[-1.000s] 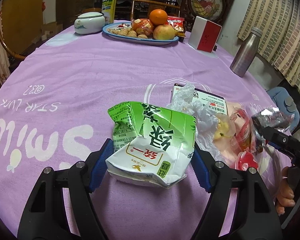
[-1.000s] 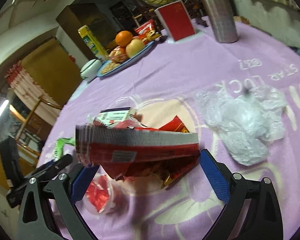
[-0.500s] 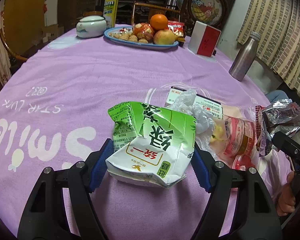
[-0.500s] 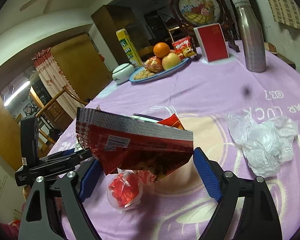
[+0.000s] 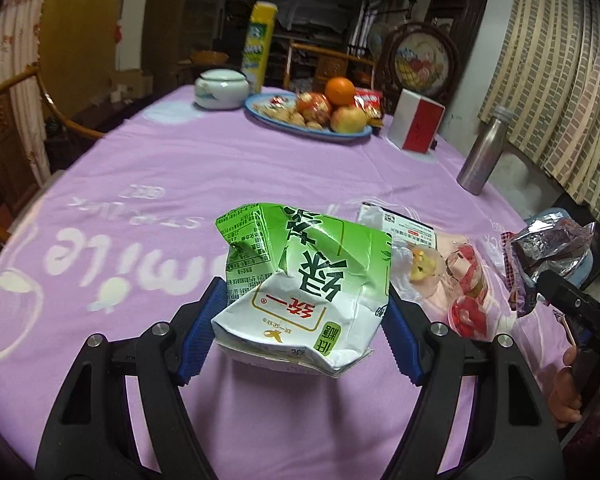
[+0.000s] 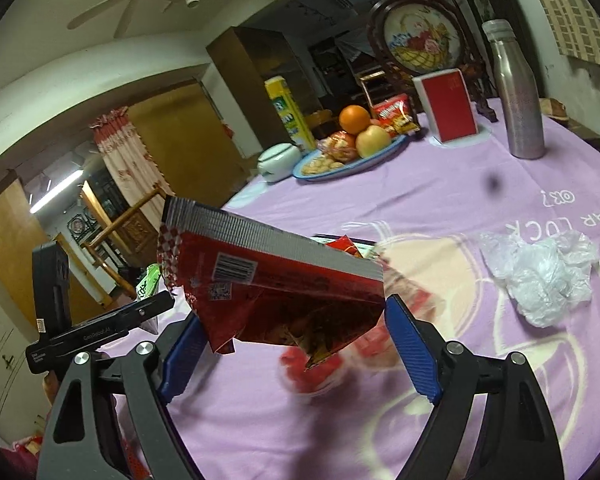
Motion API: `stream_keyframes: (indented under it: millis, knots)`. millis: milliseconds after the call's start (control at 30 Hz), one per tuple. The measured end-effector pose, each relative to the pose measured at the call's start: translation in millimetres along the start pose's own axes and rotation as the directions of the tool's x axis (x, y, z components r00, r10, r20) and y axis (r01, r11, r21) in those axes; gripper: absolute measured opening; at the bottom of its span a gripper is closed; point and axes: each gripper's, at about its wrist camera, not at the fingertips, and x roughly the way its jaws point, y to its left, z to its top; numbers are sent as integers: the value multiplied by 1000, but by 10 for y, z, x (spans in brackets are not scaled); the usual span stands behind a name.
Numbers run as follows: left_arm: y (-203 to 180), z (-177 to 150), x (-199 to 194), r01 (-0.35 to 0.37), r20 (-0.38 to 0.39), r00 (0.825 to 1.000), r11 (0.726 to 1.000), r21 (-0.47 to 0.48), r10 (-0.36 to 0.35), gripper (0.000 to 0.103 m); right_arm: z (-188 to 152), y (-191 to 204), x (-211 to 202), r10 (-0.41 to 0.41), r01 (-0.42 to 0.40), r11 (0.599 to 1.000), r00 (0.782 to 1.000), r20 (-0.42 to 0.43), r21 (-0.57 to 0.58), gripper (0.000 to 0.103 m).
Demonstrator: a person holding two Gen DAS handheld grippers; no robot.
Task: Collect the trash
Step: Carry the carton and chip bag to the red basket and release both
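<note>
At the centre of the left wrist view, the left gripper (image 5: 300, 320) holds a crushed green-and-white drink carton (image 5: 304, 276) clear of the purple desk (image 5: 172, 184), its blue pads pressed against the carton's two sides. The carton's long axis runs away from the camera, straight out along the jaws.

In the right wrist view, the right gripper (image 6: 296, 344) carries a red foil snack bag (image 6: 276, 288), which spans the whole gap between wide-set jaws. Its long axis runs across them, tilted down toward the right of the frame. The left pad is touching the bag, and the right corner reaches the other pad.

More trash lies on the desk below and beyond both loads — small red jelly cups (image 5: 470, 312) at lower right of the left view, a printed flat packet (image 5: 400, 224) behind the carton, and a crumpled clear plastic bag (image 6: 540, 276) at right of the right view. That plastic bag lies nearer the right gripper, just to the right of its jaws.

No bin or bag for the trash is visible in either view. The jelly cups are a red blur beneath the foil bag in the right view, and the carton hides part of the packet.
</note>
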Motion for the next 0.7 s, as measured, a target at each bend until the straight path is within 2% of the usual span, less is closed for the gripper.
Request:
stream_keyframes:
  millis: [167,400,700]
  knots:
    - [134,-112,-315,-19,22,1000,1000,-23,20,72,-76,271,-120,61,-60,997,998,7,-39,85]
    - [406,-341,-817,-92,63,993,994,-56,95,72,-183,695,-206,148,-148,985,989,-6,-92,85]
    - [1011,-775,-1469,-203,83,973,969,-140,216,72,-360,1390,-181,235,-245,953,969,-78,-176,85]
